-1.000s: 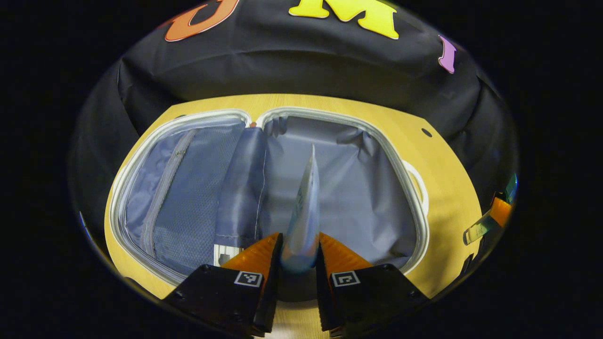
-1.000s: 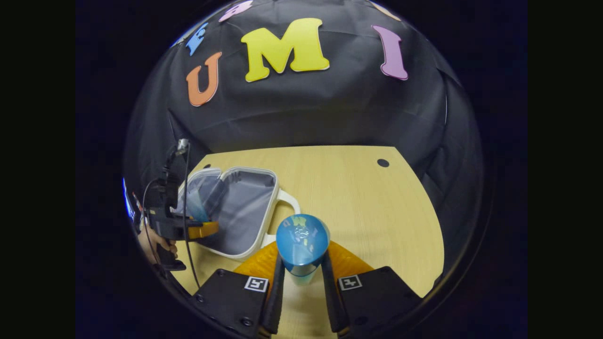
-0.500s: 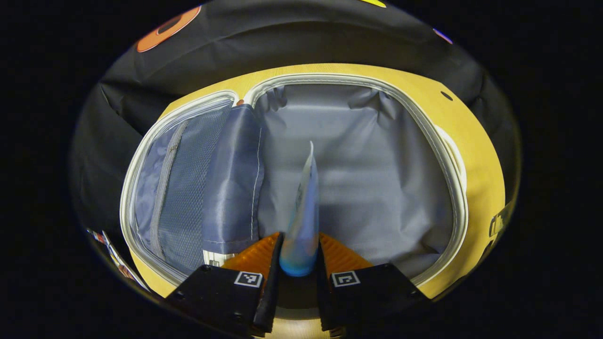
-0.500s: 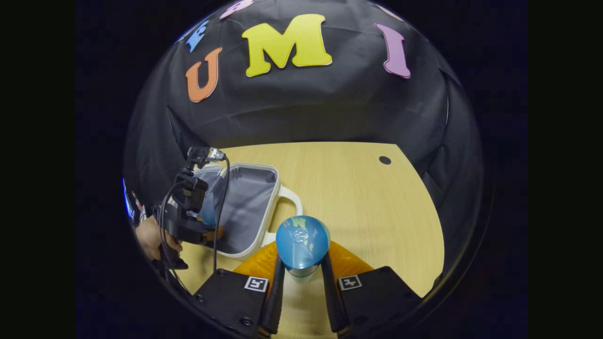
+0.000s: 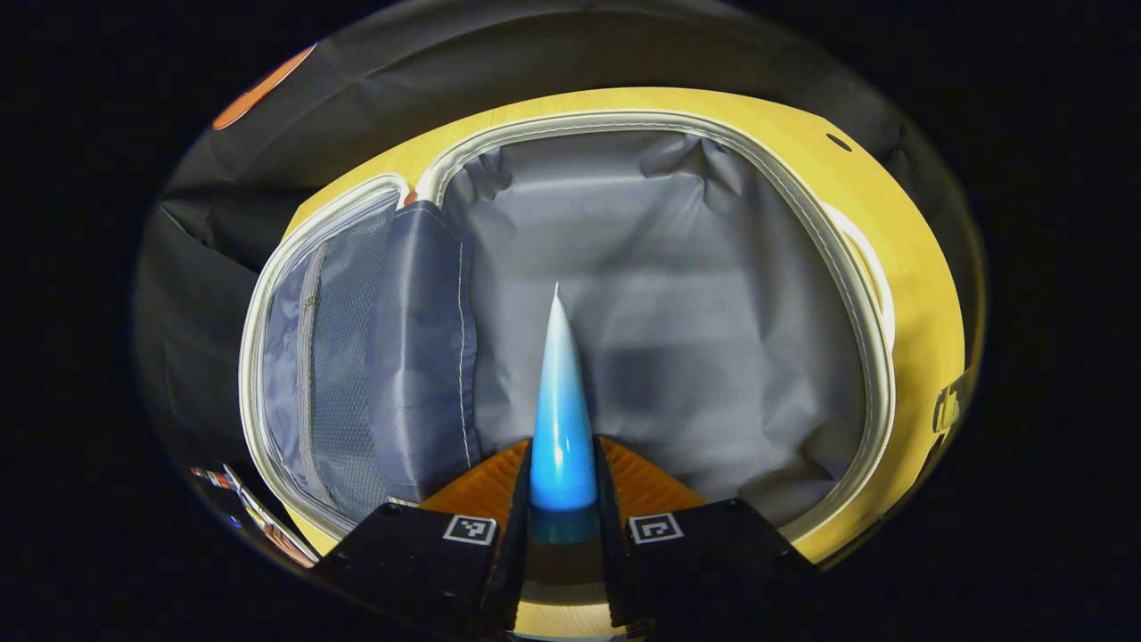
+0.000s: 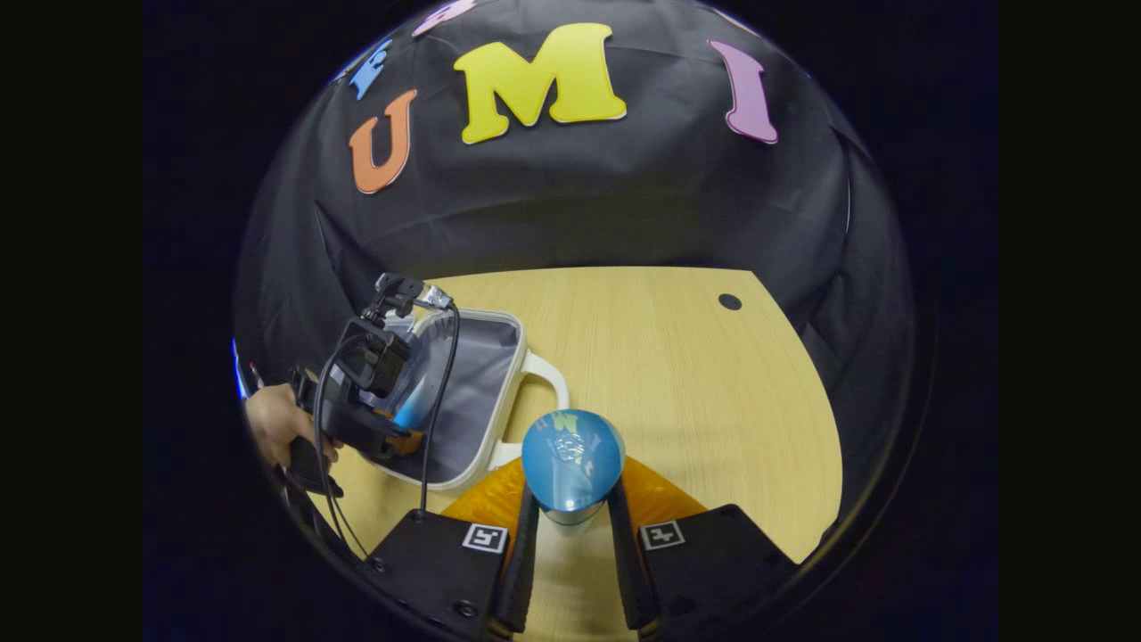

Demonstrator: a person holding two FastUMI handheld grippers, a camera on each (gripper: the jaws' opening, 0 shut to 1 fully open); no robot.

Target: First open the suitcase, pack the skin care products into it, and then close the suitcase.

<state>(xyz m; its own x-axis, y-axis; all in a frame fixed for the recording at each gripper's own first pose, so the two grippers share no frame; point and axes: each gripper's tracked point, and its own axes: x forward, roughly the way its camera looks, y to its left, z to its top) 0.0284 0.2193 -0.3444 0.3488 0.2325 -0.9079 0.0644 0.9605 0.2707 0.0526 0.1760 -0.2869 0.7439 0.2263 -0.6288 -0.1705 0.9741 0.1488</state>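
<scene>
The suitcase [image 5: 878,374] lies open on the wooden table, white-rimmed with grey lining; it also shows at the left of the right gripper view as the suitcase [image 6: 472,383]. My left gripper [image 5: 562,481] is shut on a blue-to-white tube [image 5: 560,419], held over the right half of the case with its flat sealed end pointing away. That gripper, the left gripper [image 6: 379,406], hangs over the case in the right gripper view. My right gripper [image 6: 570,517] is shut on a blue-capped bottle [image 6: 570,459] above the table, right of the case.
The left half of the case has a mesh zip pocket [image 5: 312,357] and a loose grey divider flap [image 5: 419,357]. A white handle [image 6: 545,383] sticks out of the case toward my right gripper. Bare table [image 6: 695,383] spreads to the right. A hand [image 6: 276,423] holds the left gripper.
My left gripper has moved forward and lower over the open case, and the tube has turned edge-on. The right gripper holds its bottle in nearly the same place.
</scene>
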